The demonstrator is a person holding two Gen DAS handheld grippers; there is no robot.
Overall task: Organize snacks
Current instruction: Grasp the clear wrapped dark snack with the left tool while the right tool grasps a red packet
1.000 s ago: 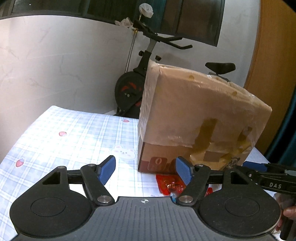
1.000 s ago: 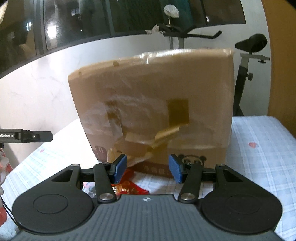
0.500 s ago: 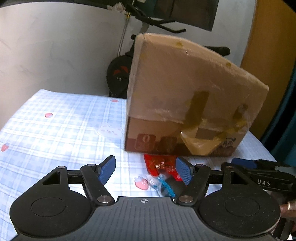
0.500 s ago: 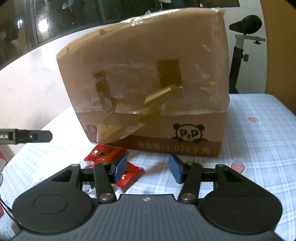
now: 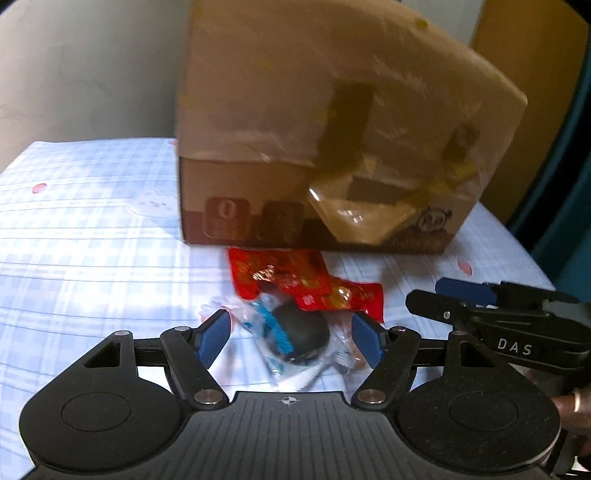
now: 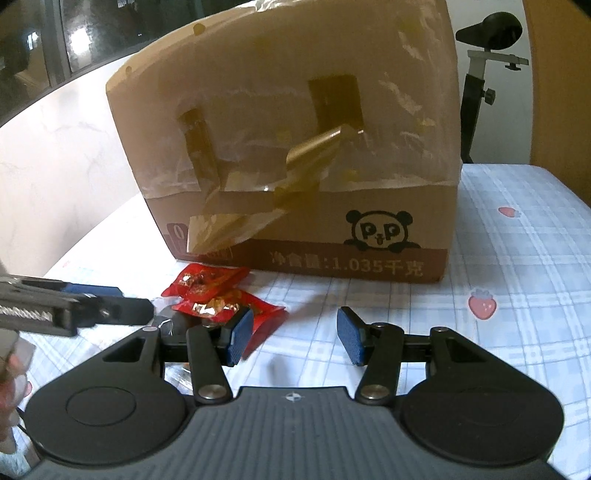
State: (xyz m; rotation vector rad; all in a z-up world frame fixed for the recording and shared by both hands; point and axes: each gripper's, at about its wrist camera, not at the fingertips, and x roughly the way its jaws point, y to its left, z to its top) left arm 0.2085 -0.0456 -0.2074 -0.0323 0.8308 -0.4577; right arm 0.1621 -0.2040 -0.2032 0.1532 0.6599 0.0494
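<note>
My left gripper [image 5: 290, 338] is open and low over the table. A clear-wrapped dark snack with blue print [image 5: 299, 332] lies between its blue pads, with a gap on each side. Just beyond it, two red snack packets [image 5: 280, 275] overlap in front of a taped cardboard box [image 5: 332, 129]. My right gripper [image 6: 295, 336] is open over bare tablecloth, and the red packets [image 6: 221, 299] lie just left of its left pad. The box [image 6: 295, 147], with a panda logo, stands behind them. Each view shows the other gripper's fingers [image 5: 461, 314] [image 6: 92, 310] at its side.
The table wears a blue-and-white checked cloth [image 6: 517, 258] with strawberry prints. An exercise bike [image 6: 487, 29] stands behind the box on the right. A white wall [image 5: 92, 74] lies beyond the table's far edge, and a wooden door [image 5: 528, 74] is at the right.
My left gripper dropped down and forward, so the clear-wrapped snack now lies between its pads. The right gripper sank a little, bringing the red packets into view. Neither jaw width changed.
</note>
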